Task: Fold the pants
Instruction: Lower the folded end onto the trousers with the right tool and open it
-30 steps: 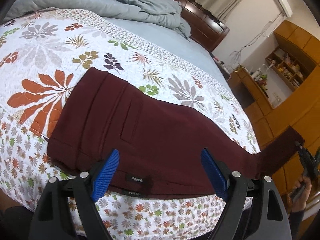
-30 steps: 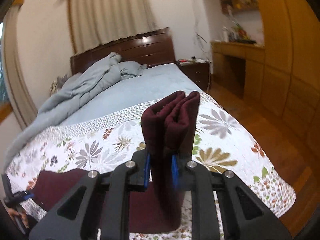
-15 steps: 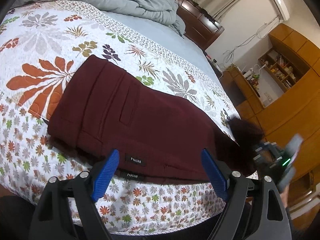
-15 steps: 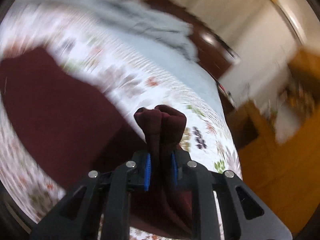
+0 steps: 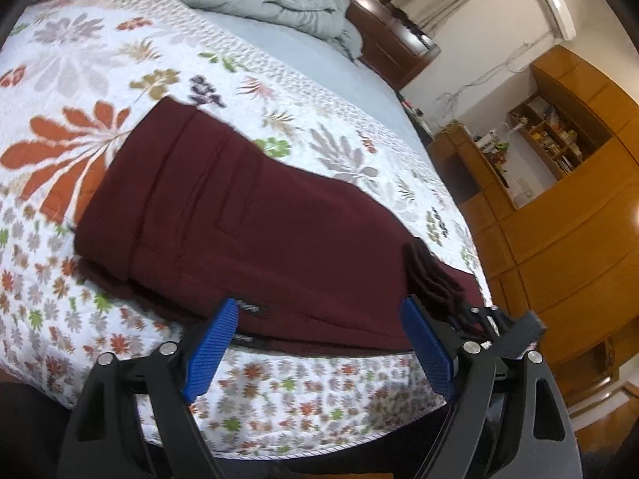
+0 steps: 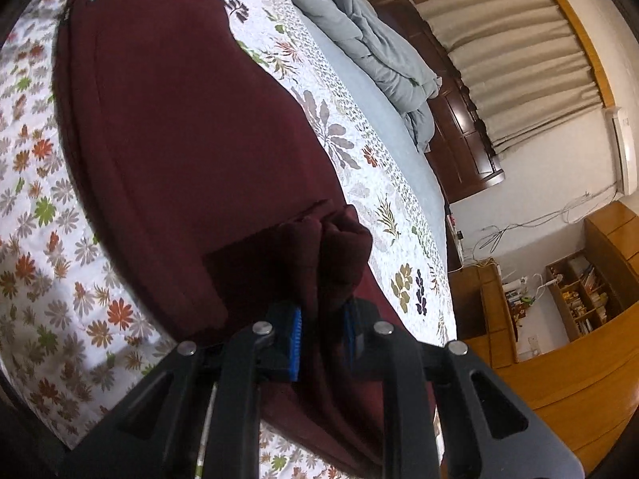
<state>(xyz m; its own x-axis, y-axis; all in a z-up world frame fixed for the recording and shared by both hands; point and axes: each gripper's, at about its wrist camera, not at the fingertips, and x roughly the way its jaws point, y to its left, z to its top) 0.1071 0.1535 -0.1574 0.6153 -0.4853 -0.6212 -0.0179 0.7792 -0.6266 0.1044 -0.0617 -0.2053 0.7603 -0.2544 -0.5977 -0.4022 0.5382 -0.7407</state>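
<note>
Right claw (image 6: 321, 343) clamped on maroon pants (image 6: 179, 127); waistband label (image 5: 251, 309) unreadable.

Light: even indoor light, moderately bright; source unseen.
Glare: a bright spot on the wooden wardrobe (image 5: 591, 215) at 3 o'clock in the left wrist view.
Shadows: soft; the maroon pants (image 6: 179, 119) read very dark, folds hard to separate.
Blur: slight motion smear on the floral quilt (image 5: 279, 391) near 6 o'clock; the left view is softer overall.
Distortion: strong fisheye bending, black corners at every edge; curtain (image 6: 519, 52) curves at 2 o'clock.
</note>
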